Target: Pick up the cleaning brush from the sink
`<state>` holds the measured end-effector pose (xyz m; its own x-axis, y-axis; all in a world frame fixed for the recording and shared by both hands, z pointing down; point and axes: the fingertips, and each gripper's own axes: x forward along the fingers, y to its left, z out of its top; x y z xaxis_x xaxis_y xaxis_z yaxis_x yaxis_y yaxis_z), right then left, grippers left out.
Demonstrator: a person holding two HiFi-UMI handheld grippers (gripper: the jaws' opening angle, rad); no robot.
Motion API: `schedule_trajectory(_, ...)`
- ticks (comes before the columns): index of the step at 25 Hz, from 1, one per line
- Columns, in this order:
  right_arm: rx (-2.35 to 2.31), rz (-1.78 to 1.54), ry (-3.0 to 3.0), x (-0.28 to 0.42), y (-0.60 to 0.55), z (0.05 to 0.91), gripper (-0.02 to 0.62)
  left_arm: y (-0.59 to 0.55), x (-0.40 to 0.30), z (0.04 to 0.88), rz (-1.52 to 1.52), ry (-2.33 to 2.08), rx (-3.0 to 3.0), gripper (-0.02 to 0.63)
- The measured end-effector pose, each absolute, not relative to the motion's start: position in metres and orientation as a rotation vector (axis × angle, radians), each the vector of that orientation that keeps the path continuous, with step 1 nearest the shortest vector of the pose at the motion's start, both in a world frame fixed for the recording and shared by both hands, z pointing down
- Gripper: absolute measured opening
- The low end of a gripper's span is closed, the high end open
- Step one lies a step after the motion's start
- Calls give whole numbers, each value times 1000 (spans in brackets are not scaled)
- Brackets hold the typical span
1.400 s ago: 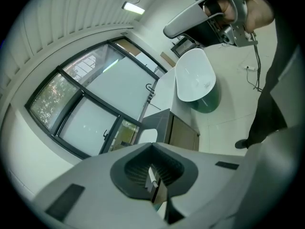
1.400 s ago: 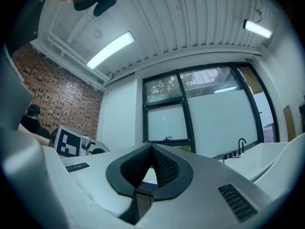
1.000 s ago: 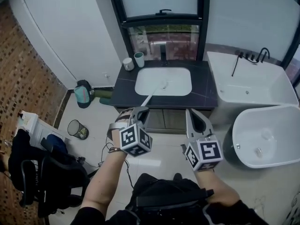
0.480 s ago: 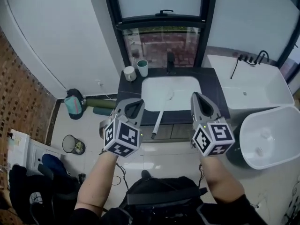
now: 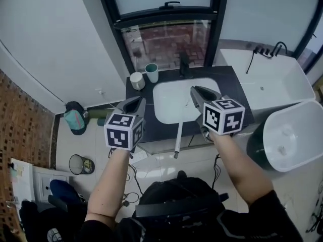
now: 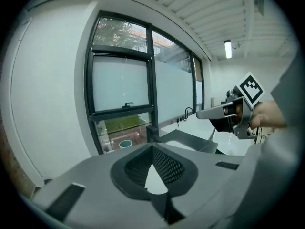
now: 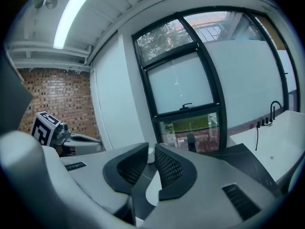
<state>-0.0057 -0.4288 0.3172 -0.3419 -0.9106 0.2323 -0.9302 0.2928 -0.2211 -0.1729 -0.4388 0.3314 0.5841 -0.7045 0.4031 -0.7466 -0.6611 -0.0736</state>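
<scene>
1. The left gripper [image 5: 136,103] is shut with nothing in it. It is up over the left end of the counter [image 5: 142,91].
2. The right gripper [image 5: 198,93] is shut and empty too, over the right side of the sink [image 5: 166,92].
3. The brush [image 5: 177,139] lies between them at the sink's near side. Its white handle pokes out past the counter's near edge.
4. Two cups [image 5: 137,80] stand far left.

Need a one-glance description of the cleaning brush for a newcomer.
Find the dark vanity counter under the black-framed window, with a white basin sunk in it. The cleaning brush is the long thin white stick jutting from the basin out over the counter's front edge. Its neighbours, a white cup and a green cup at the back left, are short and round.
</scene>
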Motion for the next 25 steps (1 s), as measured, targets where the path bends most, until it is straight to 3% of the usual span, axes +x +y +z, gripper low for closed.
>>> schedule_trajectory(1, 1758, 529, -2452, -6, -440, 327, 49, -448, -176, 339, 606, -1236, 2672, 2)
schedule_trajectory(5, 1783, 691, -2324, -13, -494, 365, 49, -501, -193, 370, 480, -1141, 2497, 2)
schedule_trajectory(9, 1806, 866, -2151, -30, -542, 415, 50, -551, -213, 413, 562, -1081, 2428, 16)
schedule_trajectory(11, 1814, 928, -2060, -40, -561, 442, 132, -573, -226, 437, 606, -1049, 2400, 17)
schedule_trajectory(15, 1817, 1050, -1879, -56, -589, 497, 132, -607, -258, 479, 683, -1015, 2366, 23)
schedule_trajectory(17, 1800, 1129, -1794, -56, -601, 525, 132, -622, -267, 494, 698, -1011, 2336, 60)
schedule_trajectory(25, 1651, 1327, -1577, -38, -659, 635, 132, -687, -250, 552, 730, -995, 2229, 61)
